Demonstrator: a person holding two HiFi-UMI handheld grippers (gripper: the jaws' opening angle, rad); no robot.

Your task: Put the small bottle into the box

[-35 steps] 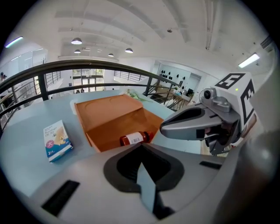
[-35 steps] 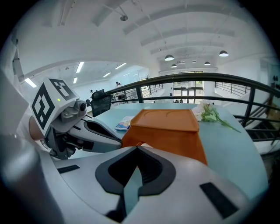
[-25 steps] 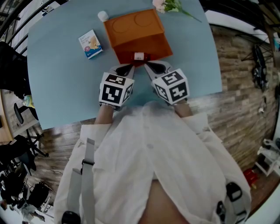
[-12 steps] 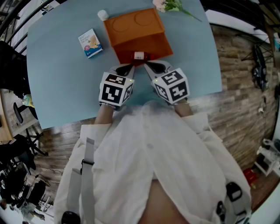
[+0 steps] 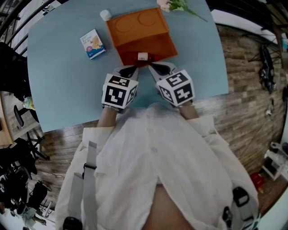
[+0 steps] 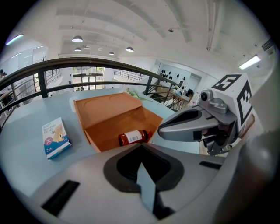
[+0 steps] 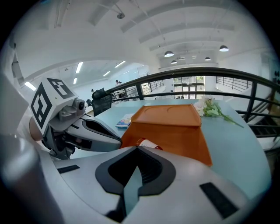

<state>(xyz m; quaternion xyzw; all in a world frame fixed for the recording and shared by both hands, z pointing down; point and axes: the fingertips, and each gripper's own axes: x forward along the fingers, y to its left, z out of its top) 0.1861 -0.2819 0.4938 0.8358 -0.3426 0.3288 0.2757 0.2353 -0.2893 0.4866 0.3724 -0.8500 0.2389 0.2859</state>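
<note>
A small dark-red bottle (image 5: 143,57) with a white label lies on its side inside the open orange box (image 5: 153,44), at the box's near edge. The left gripper view shows the bottle (image 6: 133,137) on the box floor (image 6: 114,123). The right gripper view shows only its top (image 7: 147,143) above the jaws. My left gripper (image 5: 128,71) and right gripper (image 5: 157,68) sit side by side just short of the box, both pointing at it. Both are shut with nothing between their fingers. Each also appears in the other's view: the right gripper (image 6: 161,129), the left gripper (image 7: 119,139).
A small blue-and-white carton (image 5: 92,44) lies left of the box. A white round cap (image 5: 105,15) stands by the lid's far left corner. A sprig of flowers (image 5: 177,6) lies at the far right. The light-blue table (image 5: 58,85) ends just behind the grippers.
</note>
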